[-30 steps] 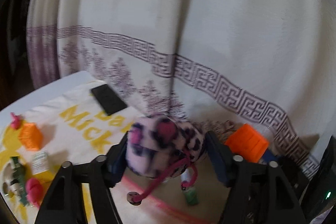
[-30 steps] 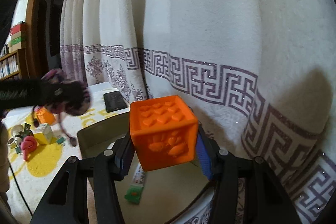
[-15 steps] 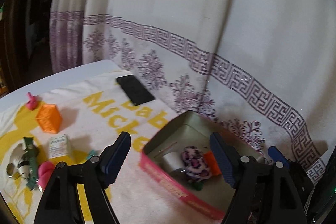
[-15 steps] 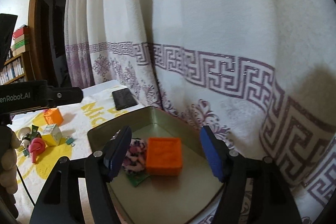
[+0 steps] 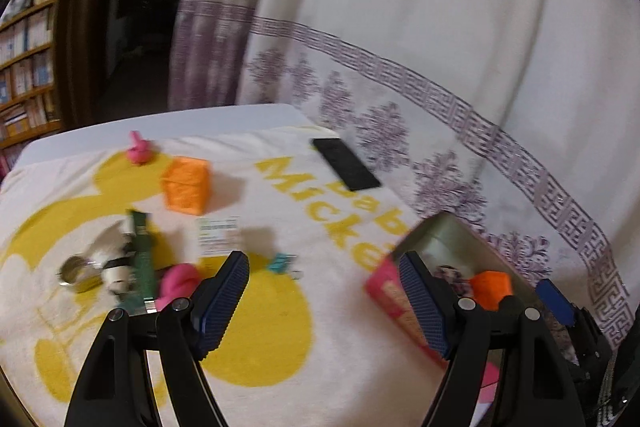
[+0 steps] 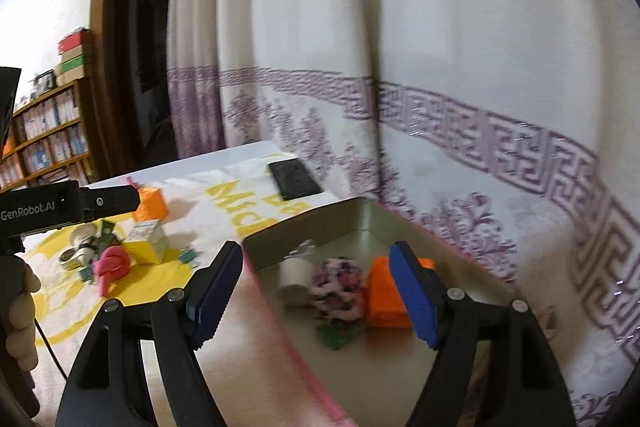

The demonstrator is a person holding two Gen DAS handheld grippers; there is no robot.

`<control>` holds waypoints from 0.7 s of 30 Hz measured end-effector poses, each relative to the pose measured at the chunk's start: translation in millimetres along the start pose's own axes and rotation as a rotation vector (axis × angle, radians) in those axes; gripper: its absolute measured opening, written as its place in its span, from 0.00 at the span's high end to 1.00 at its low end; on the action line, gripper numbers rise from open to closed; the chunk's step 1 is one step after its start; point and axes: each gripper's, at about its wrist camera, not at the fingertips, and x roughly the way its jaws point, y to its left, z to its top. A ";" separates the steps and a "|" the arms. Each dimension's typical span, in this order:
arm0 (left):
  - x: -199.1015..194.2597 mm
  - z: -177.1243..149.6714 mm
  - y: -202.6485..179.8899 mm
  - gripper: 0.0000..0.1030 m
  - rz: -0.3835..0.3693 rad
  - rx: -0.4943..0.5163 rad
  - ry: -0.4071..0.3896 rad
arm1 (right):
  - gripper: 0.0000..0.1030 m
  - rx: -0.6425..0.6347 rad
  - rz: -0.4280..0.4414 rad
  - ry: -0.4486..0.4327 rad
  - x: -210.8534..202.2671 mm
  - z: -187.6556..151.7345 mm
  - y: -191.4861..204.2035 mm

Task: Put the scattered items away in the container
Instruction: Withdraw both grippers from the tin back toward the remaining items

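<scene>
Ahead of both sets of jaws: a table under a cream towel (image 5: 120,347) printed with yellow shapes and lettering, backed by a white curtain (image 6: 440,27) with a purple key-pattern band. Far left of the jaws, a wooden bookshelf (image 6: 48,131) beside a dark doorway.

Left gripper (image 5: 324,303): jaws wide apart, nothing between them but bare towel. Just beyond the left fingertip, a teal binder clip (image 5: 282,262), a pink rubbery toy (image 5: 178,283), a dark green flat packet (image 5: 142,259) and a blurred cluster of small metal and white pieces (image 5: 94,267). Farther ahead, an orange cube (image 5: 187,185), a small white-and-yellow carton (image 5: 218,237), a small pink figure (image 5: 138,151) and a flat black phone (image 5: 346,165).

Right gripper (image 6: 316,287): jaws opening, nothing gripped, spread over the near left corner of the pink-walled rectangular tin (image 6: 320,215). Inside the tin, between and beyond the fingers: a white cup-like piece (image 6: 294,275), a pink-and-black spotted plush ball (image 6: 338,291), a second orange cube (image 6: 382,293) partly behind the right finger, and a green scrap (image 6: 340,337) under the ball.

In the right wrist view, far left of the jaws, a person's hand (image 6: 20,323) on the left gripper's black body.
</scene>
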 end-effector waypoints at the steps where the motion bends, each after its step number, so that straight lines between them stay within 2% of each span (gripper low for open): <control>1: -2.3 -1.1 5.7 0.23 0.014 -0.005 -0.005 | 0.23 -0.007 0.021 0.006 1.5 -0.3 5.6; 12: -17.8 -21.4 86.3 0.23 0.145 -0.150 -0.005 | 0.23 -0.065 0.281 0.117 30.5 -7.0 64.3; 21: -18.5 -25.8 119.1 0.23 0.183 -0.199 -0.004 | 0.23 -0.100 0.477 0.216 68.9 -4.3 100.5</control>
